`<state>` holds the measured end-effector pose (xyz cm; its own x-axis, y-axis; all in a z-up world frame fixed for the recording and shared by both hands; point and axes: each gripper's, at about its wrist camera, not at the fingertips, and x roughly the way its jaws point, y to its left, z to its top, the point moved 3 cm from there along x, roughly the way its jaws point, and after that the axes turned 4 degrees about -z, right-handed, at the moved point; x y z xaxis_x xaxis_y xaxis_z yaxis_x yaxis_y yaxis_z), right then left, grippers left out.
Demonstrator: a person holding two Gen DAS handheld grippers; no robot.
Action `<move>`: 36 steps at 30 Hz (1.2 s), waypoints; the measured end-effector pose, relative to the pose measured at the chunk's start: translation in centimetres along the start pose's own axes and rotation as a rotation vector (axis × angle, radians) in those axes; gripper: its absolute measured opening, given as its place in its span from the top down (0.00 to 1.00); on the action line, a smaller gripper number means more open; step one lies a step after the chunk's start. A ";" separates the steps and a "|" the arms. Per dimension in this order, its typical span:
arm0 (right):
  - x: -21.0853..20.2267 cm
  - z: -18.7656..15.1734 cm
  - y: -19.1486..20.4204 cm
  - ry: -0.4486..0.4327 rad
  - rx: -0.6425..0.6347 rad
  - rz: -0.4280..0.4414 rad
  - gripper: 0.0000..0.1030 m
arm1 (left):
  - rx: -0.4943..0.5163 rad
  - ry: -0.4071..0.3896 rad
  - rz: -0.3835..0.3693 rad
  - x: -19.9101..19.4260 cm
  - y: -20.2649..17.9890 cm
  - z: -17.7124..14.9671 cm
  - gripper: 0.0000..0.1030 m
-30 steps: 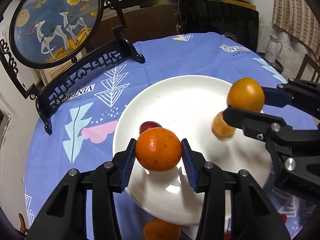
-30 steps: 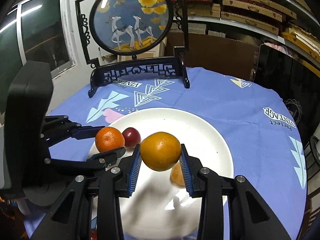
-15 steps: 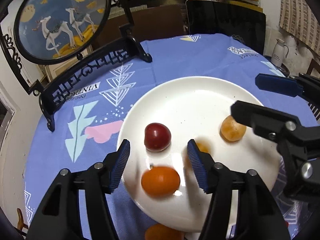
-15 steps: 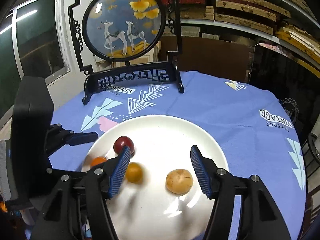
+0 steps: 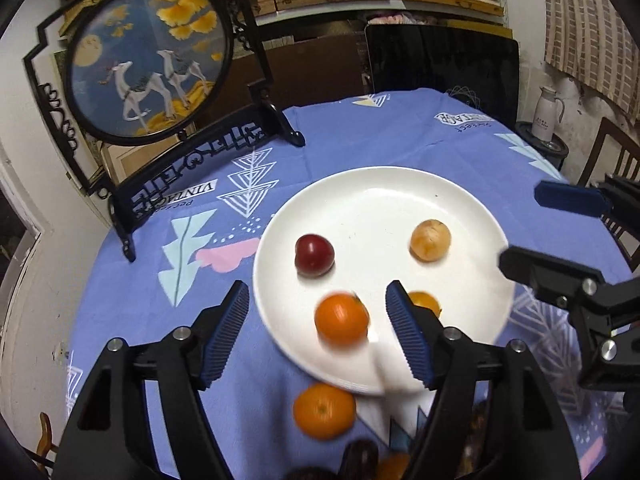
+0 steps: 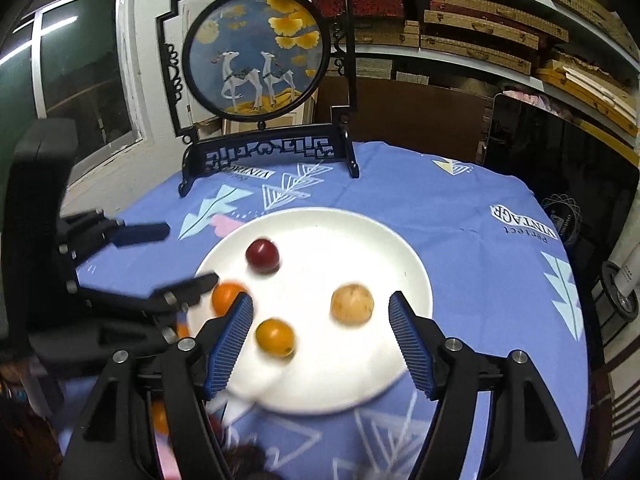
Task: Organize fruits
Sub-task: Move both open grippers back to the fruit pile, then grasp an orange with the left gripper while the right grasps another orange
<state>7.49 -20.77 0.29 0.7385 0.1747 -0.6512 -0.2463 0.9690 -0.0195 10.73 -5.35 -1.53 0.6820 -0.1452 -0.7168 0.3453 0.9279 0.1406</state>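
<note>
A white plate (image 5: 280,216) (image 6: 360,224) on the blue tablecloth holds a red plum (image 5: 315,255) (image 6: 262,255), a tan round fruit (image 5: 430,240) (image 6: 352,304), a mandarin (image 5: 341,319) (image 6: 226,298) and a yellow-orange fruit (image 5: 424,303) (image 6: 275,337). My left gripper (image 5: 316,300) (image 6: 191,254) hangs over the plate's near left edge. Its jaws are opening, and the mandarin lies free on the plate below them. My right gripper (image 6: 320,304) (image 5: 520,227) hovers over the plate's right side. Its jaws are opening too, with no fruit pressed between them.
Another mandarin (image 5: 324,411) lies on the cloth just in front of the plate, with dark fruits (image 5: 360,456) at the bottom edge. A round deer screen on a black stand (image 5: 148,64) (image 6: 256,52) occupies the table's far left. A black chair back (image 5: 444,60) stands behind.
Both grippers let go of their oranges, which now lie on the plate. Their jaws have spread wider, and both have drawn back and slightly up from the plate.
</note>
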 end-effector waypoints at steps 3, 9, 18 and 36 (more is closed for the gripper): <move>-2.3 -2.3 0.3 0.003 -0.016 0.003 0.23 | 0.015 -0.011 -0.015 -2.1 -0.6 -1.7 0.30; -5.8 -6.7 0.2 0.014 -0.055 -0.008 0.23 | 0.103 -0.002 -0.097 -5.5 -4.0 -6.8 0.27; -7.2 -11.6 -1.0 0.071 -0.075 -0.042 0.23 | 0.229 0.069 -0.255 -6.7 -9.7 -14.0 0.23; -5.4 -15.9 6.6 0.205 -0.010 0.204 0.40 | 0.070 0.045 -0.294 -6.7 -4.6 -14.1 0.66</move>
<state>-8.12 -18.09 -8.39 0.5312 0.3258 -0.7821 -0.3840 0.9154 0.1206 -4.56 -3.80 -7.00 0.5177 -0.3872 -0.7630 0.5681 0.8224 -0.0319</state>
